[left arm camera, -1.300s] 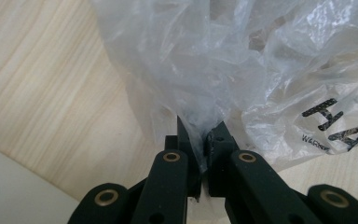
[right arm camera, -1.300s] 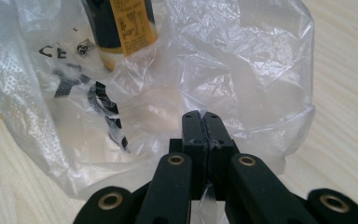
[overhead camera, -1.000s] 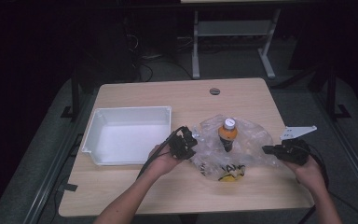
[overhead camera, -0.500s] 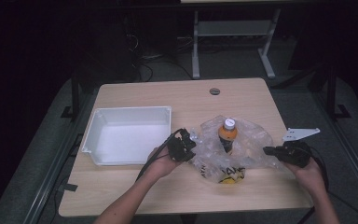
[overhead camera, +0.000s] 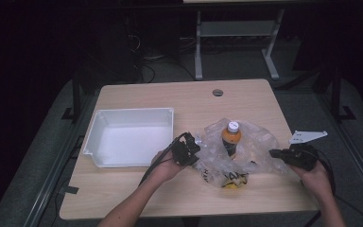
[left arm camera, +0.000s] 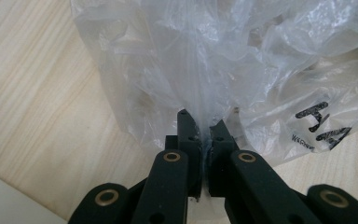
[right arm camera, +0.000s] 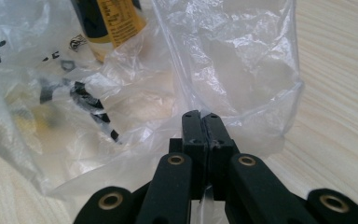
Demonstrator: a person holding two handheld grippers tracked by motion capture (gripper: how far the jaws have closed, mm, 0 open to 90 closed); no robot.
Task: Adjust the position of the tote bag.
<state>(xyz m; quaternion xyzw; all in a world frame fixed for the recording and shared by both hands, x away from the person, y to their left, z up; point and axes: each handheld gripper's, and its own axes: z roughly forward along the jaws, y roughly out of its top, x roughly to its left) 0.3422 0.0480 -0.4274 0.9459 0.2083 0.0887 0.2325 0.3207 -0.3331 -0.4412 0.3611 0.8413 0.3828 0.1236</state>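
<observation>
Clear plastic bag lies just right of the white bin on the desk, left gripper and right gripper jaws each clamped on opposite bag edges; pull apart evenly, keeping the upright bottle inside steady.

A clear, crinkled plastic bag with black lettering lies spread near the front edge of the tabletop, towards its right side; its left and right edges are pinched and pulled apart; an orange bottle with a white cap stands upright inside it.
</observation>
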